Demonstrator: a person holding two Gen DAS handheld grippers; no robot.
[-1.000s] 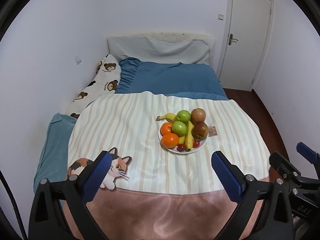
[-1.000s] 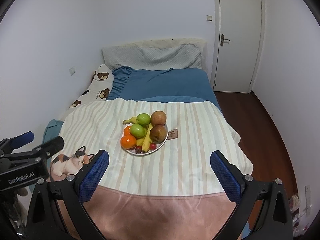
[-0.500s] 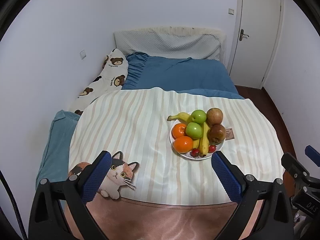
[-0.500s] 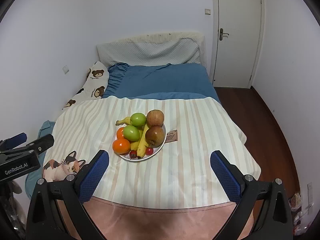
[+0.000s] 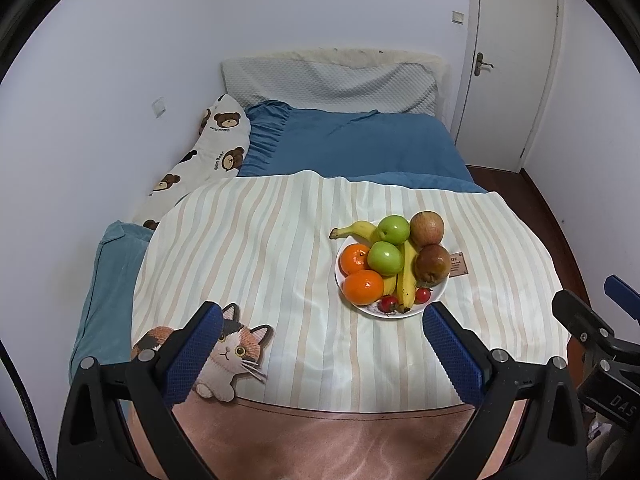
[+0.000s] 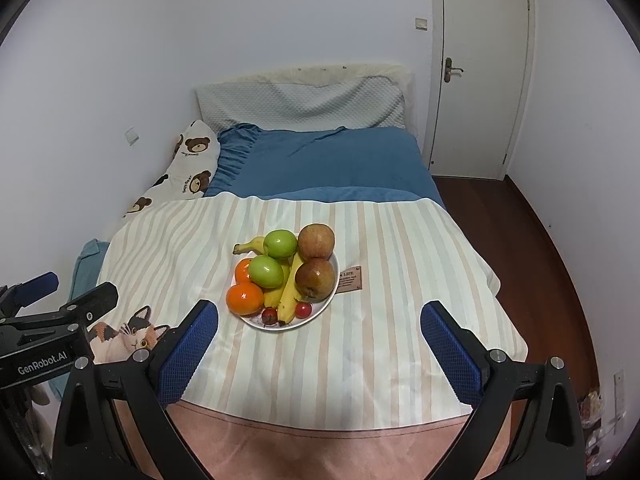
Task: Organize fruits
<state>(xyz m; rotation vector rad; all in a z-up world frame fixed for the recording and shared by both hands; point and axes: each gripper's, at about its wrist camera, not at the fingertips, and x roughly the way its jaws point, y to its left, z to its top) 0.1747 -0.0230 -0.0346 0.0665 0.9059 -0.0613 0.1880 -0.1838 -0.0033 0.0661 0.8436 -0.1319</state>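
While both tools hang over the near edge of the bed, nothing lies between them and the white plate (image 5: pixel 440 294), which sits on the striped blanket (image 5: pixel 256 248) toward its right edge, a brown label (image 5: pixel 459 265) just beside it. A cat print (image 5: pixel 236 354) marks the blanket's near left corner; a bear-print pillow (image 5: pixel 208 152) lies along the left edge. Against half a second ago, the plate looks nearer and larger in both views — both tools have come forward. On the plate: two green apples (image 5: pixel 385 257), two red apples (image 5: pixel 431 263), two oranges (image 5: pixel 363 287), bananas (image 5: pixel 406 280) and small red fruits (image 5: pixel 388 303). The left tool (image 5: pixel 320 354) is spread wide, holding nothing; the right tool (image 6: pixel 319 352) likewise.
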